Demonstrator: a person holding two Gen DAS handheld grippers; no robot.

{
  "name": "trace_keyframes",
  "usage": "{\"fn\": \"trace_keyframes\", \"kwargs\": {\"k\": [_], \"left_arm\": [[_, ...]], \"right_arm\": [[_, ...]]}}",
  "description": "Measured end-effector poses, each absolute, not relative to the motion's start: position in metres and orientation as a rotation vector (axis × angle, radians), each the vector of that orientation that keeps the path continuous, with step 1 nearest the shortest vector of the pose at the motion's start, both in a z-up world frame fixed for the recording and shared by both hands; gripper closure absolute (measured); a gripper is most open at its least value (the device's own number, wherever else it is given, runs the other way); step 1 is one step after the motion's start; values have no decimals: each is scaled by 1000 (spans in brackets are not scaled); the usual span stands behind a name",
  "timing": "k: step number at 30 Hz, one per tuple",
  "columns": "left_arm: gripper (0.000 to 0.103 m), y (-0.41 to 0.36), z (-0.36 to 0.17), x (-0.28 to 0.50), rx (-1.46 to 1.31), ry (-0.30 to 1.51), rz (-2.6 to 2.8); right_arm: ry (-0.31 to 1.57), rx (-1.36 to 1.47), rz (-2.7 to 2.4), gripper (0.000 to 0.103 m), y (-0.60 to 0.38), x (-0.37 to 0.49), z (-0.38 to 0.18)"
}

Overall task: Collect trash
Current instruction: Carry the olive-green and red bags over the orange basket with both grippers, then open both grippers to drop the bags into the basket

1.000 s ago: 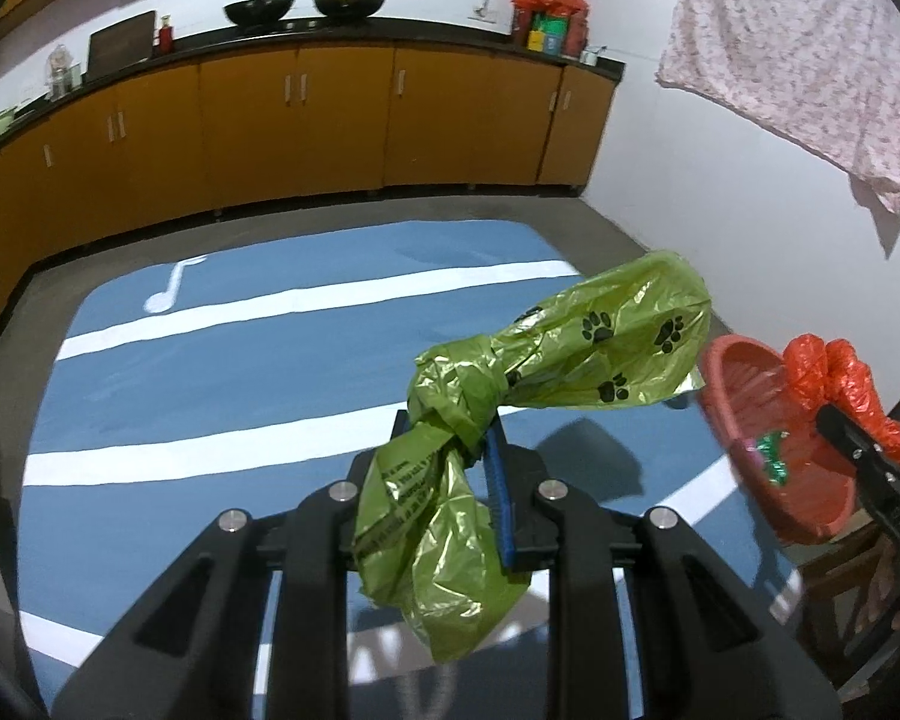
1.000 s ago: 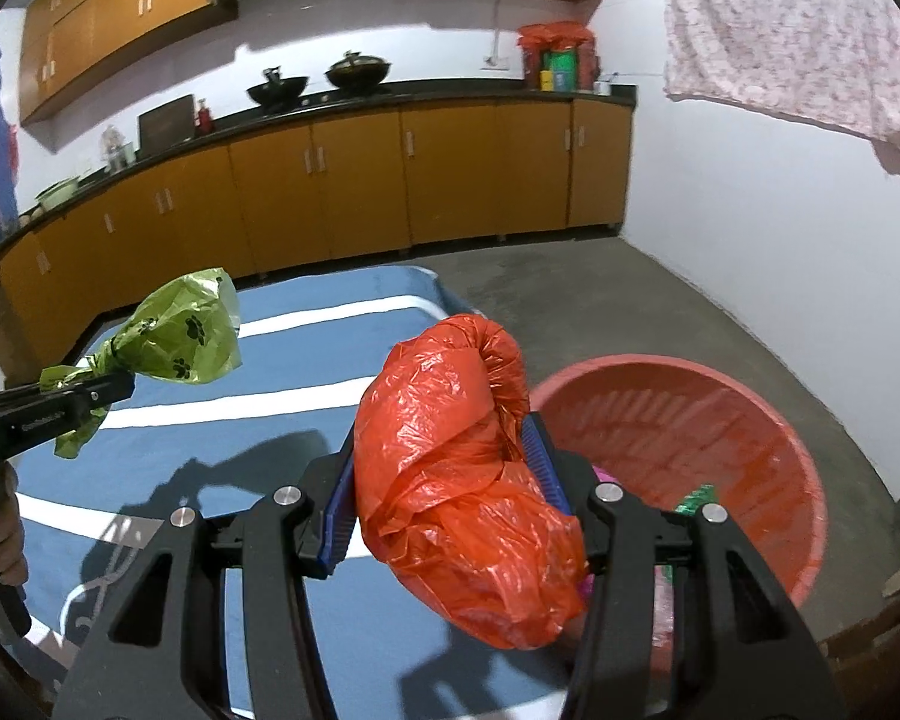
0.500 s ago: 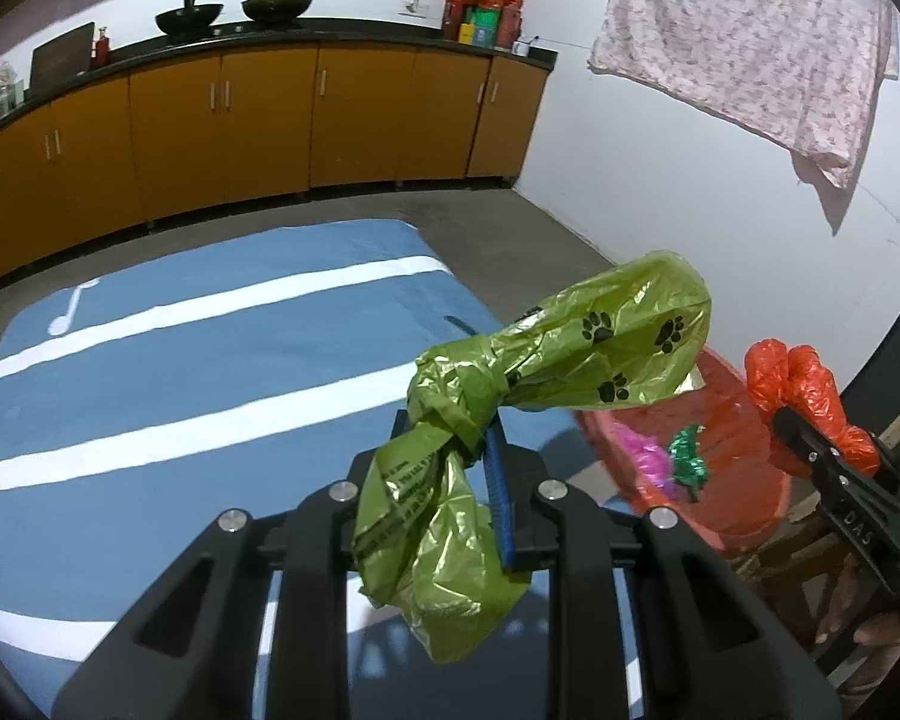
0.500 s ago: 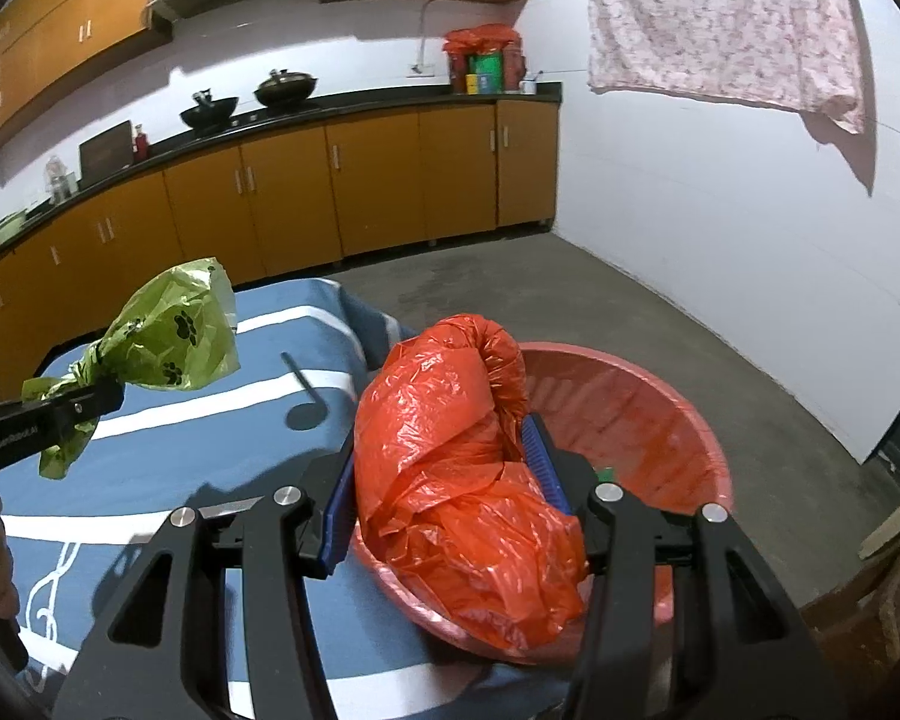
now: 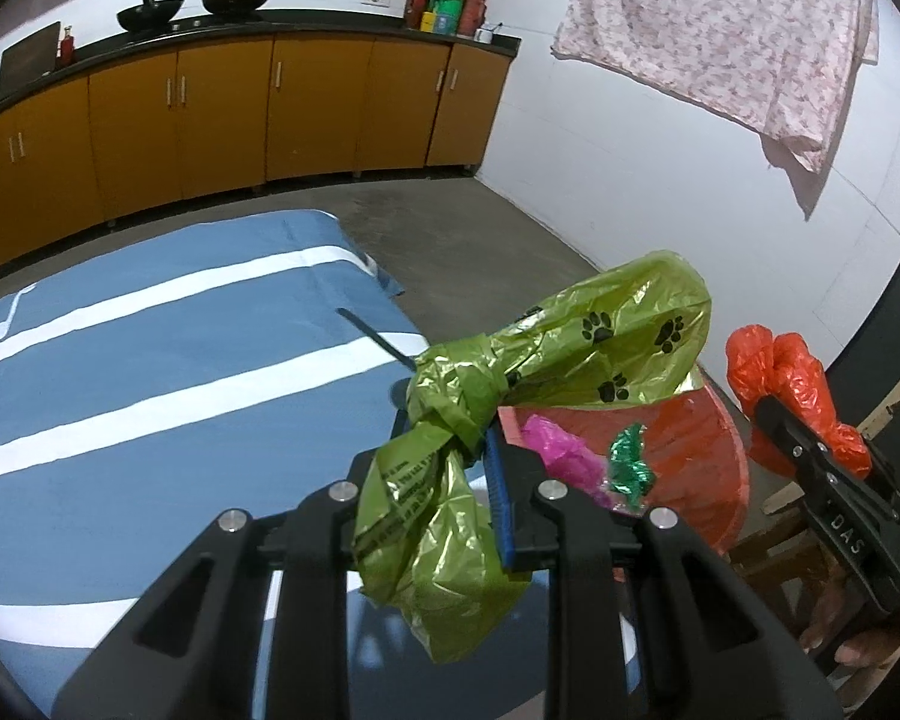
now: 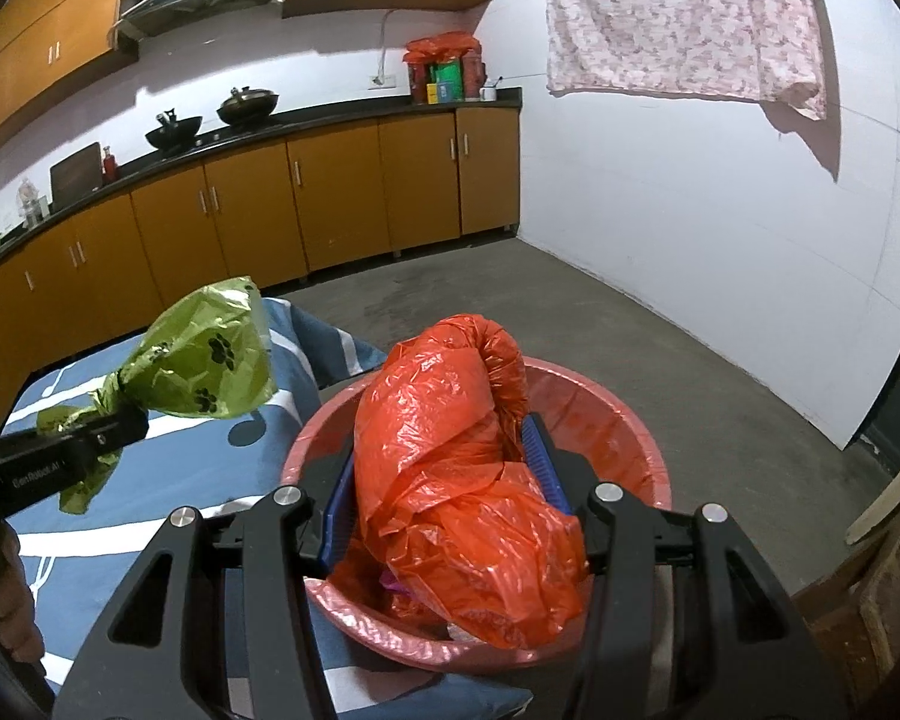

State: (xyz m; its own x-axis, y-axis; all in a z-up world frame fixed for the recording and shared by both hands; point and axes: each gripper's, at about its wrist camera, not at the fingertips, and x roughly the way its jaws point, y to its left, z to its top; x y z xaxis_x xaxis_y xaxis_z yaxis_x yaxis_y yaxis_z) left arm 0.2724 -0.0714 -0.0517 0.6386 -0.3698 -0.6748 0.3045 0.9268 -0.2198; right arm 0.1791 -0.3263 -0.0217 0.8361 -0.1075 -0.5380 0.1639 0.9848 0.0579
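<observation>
Left gripper [image 5: 450,450]: pinches the knotted neck of the green paw-print bag [image 5: 600,342], low centre of its view.
Right gripper [image 6: 444,468]: clamped on the red bag [image 6: 450,438], held over the red basin [image 6: 618,420], lower centre.
Basin contents: a pink wrapper [image 5: 558,450] and a green wrapper [image 5: 630,462].
Count: two bags, two grippers, one basin, two wrappers seen.
Blue striped mat [image 5: 150,372]: left of the basin.

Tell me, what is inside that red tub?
In the red tub lie a pink wrapper and a green foil wrapper. The green bag and orange bag cover the rest.
</observation>
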Motion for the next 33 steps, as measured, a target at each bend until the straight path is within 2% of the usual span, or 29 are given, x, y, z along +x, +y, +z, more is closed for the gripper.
{"fn": "trace_keyframes", "kwargs": {"k": [29,32,33], "left_arm": [[78,-168,-90,298,-27,880,-480],[68,-171,-93,300,-27,887,-481],[62,-170,-94,301,-33,891,-484]], "right_arm": [[515,234,-248,52,-383,195,-20],[510,252,-236,49,-385,199,-19],[509,259,-229,46,-385,199,-19]]}}
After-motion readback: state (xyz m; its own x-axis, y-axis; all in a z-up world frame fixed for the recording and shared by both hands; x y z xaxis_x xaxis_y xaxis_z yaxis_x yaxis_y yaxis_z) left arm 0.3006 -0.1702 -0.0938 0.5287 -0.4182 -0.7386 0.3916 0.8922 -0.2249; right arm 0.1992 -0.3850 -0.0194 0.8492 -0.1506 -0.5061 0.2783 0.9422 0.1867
